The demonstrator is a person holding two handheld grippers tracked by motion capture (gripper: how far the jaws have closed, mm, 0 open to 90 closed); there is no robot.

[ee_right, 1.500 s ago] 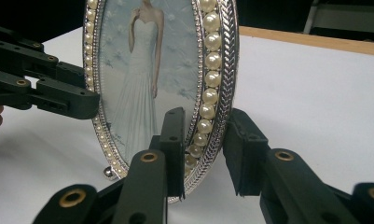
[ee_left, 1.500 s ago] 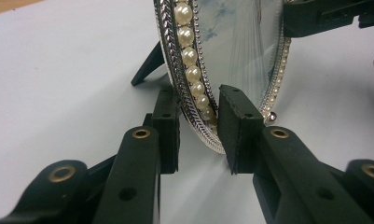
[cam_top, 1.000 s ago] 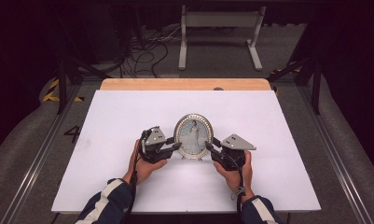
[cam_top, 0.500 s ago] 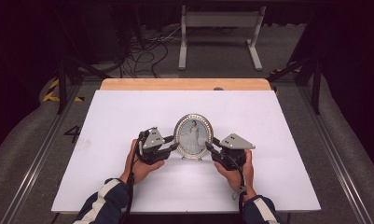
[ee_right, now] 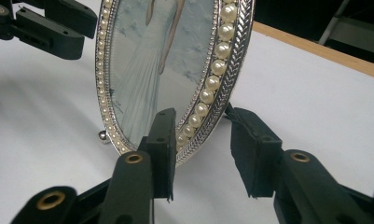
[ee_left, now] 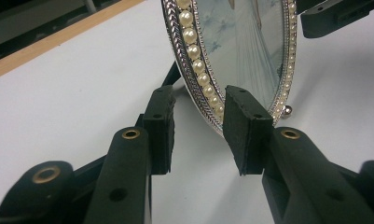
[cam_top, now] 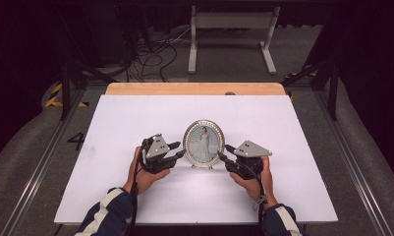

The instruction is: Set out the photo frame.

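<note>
Standing upright near the middle of the white-topped table (cam_top: 135,187), the oval silver picture frame with a ring of pearl beads (cam_top: 203,143) has its long axis vertical and its glazed face, a portrait of a figure in a long pale gown, turned toward the person's side of the table. A small ball foot (ee_left: 287,110) at its lower edge rests on the white surface; a dark strut props it from behind.

Left gripper (cam_top: 177,150): held in the person's left hand (cam_top: 145,177), level with the frame's left edge. Its jaws straddle the lower rim, one pad behind the frame, one in front. A gap shows between each pad and the rim, so the jaws stand parted and grip nothing. They have just been opening, with the rim between them.

Right gripper (cam_top: 224,153): held in the right hand (cam_top: 256,179), mirrored at the frame's right edge. The front pad (ee_right: 162,135) overlaps the beaded rim; the rear pad stands off behind it. These jaws too have just been opening around the rim.

Compared with a second ago: the frame stands in the same spot, equally upright; both hands stay at its flanks; only the jaw gaps are wider.
</note>
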